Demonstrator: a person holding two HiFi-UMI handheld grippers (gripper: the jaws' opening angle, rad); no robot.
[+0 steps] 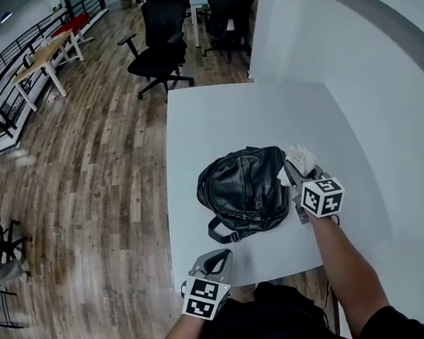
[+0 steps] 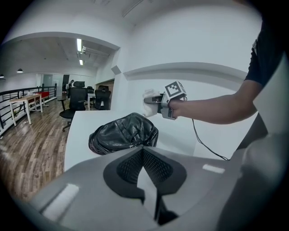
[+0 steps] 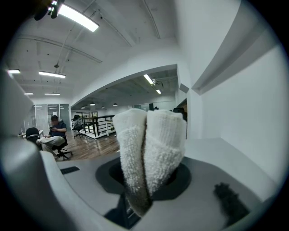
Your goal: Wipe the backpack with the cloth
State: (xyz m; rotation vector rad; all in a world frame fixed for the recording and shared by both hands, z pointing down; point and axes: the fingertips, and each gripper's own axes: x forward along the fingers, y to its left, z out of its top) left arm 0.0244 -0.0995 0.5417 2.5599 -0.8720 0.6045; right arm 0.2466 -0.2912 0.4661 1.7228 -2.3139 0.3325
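Black leather backpack [image 1: 245, 191] lies flat near the middle of the white table [image 1: 229, 118], strap end toward the near edge

Right claw [image 3: 146, 180] is pinching the white cloth [image 3: 149, 144]: the terry is folded double and bunched between the jaws, sticking out past the tips. In the head view the cloth sits just beside the backpack's far right corner. Left gripper view shows it raised behind the bag, and I can't tell whether it touches

Left claw [image 2: 143, 151] has its jaws pressed together with nothing between them. It hangs at the near table edge, apart from the backpack and pointing toward it

Black office chair [image 1: 159, 43] on the wood floor beyond the table
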